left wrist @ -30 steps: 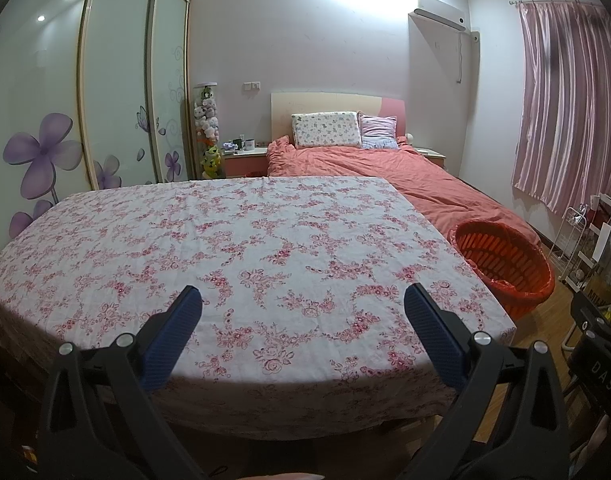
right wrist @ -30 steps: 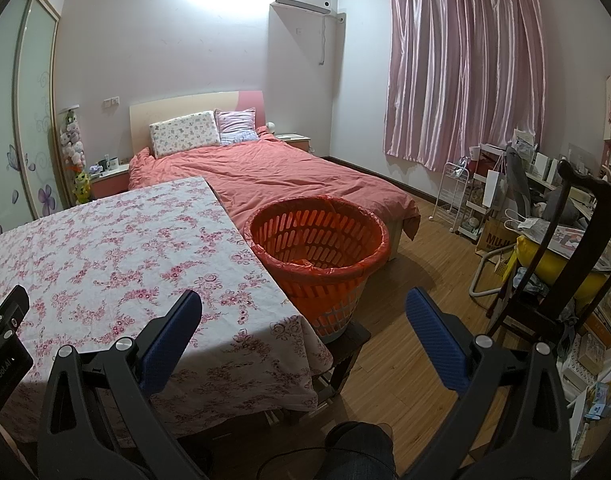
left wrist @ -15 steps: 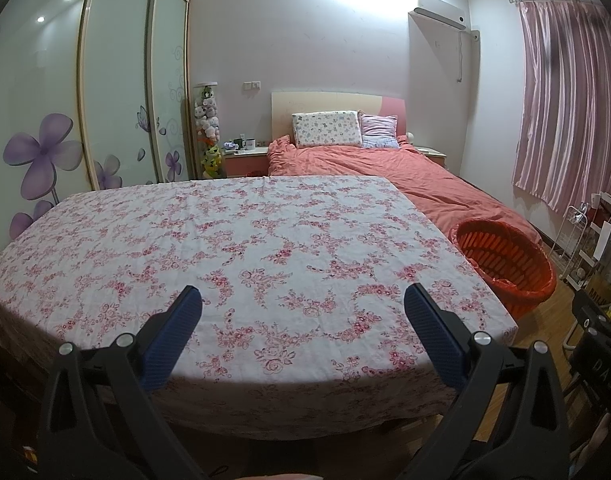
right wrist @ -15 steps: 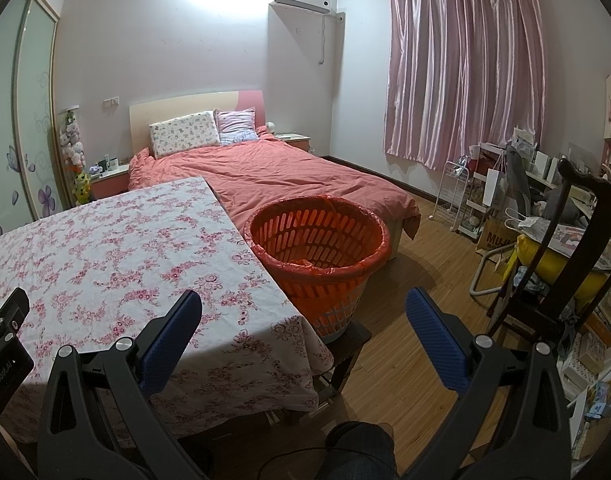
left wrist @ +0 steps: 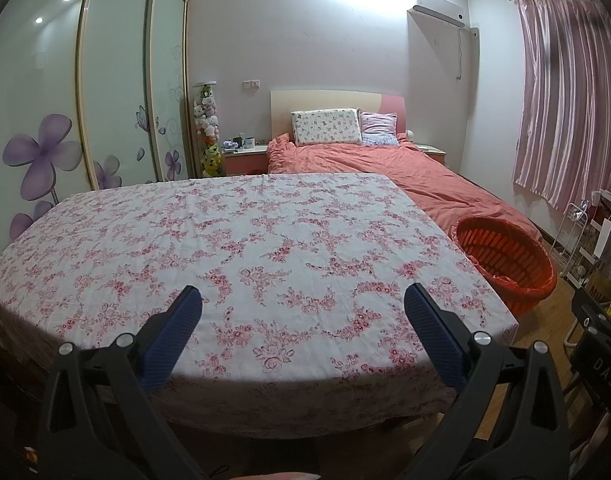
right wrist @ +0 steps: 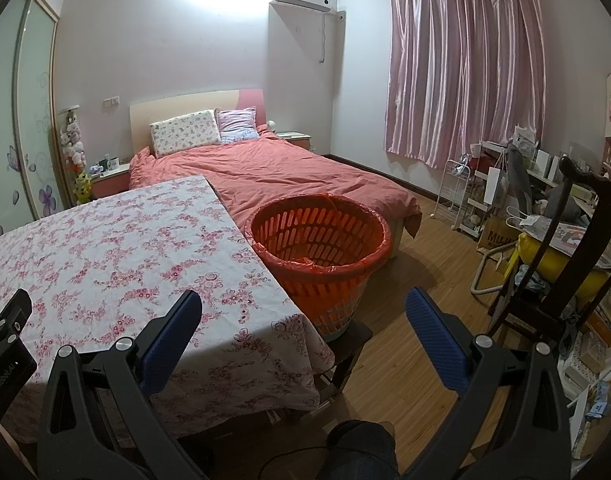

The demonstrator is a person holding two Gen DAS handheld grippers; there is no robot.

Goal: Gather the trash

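Note:
An orange slatted basket [right wrist: 319, 240] lined with a red bag stands on a dark stool at the table's right edge; the left wrist view shows the basket [left wrist: 505, 258] at far right. Something orange lies at its bottom. The table carries a pink floral cloth [left wrist: 233, 248] with no loose item on it. My left gripper [left wrist: 303, 300] hangs open over the table's near edge, nothing between its blue pads. My right gripper [right wrist: 303, 304] is open too, held in front of the basket and the table corner [right wrist: 301, 320].
A bed with a salmon cover [right wrist: 289, 172] lies behind the table and basket. A dark wooden chair [right wrist: 565, 248] and cluttered shelves [right wrist: 489, 188] fill the right side. Wooden floor [right wrist: 421, 280] lies between basket and chair. Wardrobe doors [left wrist: 117, 92] line the left wall.
The left view has drifted slightly, so the basket sits a little farther right. Both grippers stay open and nothing has been picked up.

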